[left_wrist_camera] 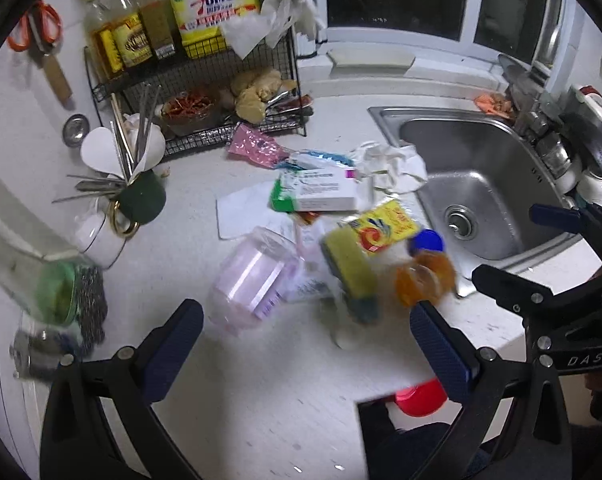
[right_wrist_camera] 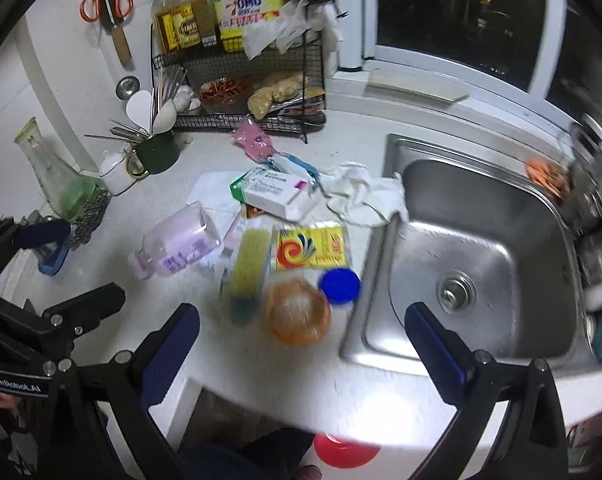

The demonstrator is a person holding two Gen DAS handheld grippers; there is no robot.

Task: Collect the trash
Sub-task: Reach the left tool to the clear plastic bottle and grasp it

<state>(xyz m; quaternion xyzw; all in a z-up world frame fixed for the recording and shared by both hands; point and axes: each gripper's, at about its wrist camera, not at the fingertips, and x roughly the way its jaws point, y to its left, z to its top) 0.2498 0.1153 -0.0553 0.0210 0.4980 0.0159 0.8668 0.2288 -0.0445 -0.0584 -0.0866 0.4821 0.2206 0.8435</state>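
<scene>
Light: bright overhead, dark window (right_wrist_camera: 461,12)
Glare: white patch on near countertop (left_wrist_camera: 261,380)
Blur: motion smear on sponge (left_wrist_camera: 351,272)
Edges: fisheye bending, black vignette

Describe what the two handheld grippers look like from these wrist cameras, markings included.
Both are matching black frames with silver bolts and two long fingers faced with textured dark-blue pads. The left gripper shows white "GenRobot.AI" lettering in the right wrist view; the right gripper shows "DAS" in the left wrist view. No cables visible.
</scene>
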